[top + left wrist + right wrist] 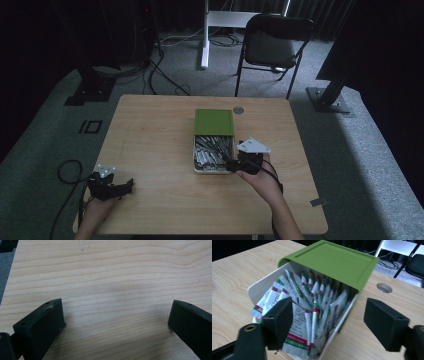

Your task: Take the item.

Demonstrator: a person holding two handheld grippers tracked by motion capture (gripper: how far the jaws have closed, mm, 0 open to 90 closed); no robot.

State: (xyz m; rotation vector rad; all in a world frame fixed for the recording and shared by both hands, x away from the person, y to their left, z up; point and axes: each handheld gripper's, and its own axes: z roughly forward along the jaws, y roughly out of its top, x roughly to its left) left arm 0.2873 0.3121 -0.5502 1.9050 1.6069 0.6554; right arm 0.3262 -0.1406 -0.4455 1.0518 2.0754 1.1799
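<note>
At box [329, 262], right gripper [329, 322] jaws apart over sachets [312, 312]; best pinch single sachet. Left gripper [115, 322] jaws apart, idle.

it looked like a dim lab or recording studio: a lone wooden table [150, 150] on grey carpet [360, 165], black curtains behind, cables [160, 75] at 11 o'clock, folding chair [272, 45] at 1 o'clock.

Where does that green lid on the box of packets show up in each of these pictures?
High view: green lid at table centre, over the box's far half.
Left gripper view: bare table wood between open fingers.
Right gripper view: lid top centre, above the packets.
Shared landmark: round table hole beside the lid.
</note>
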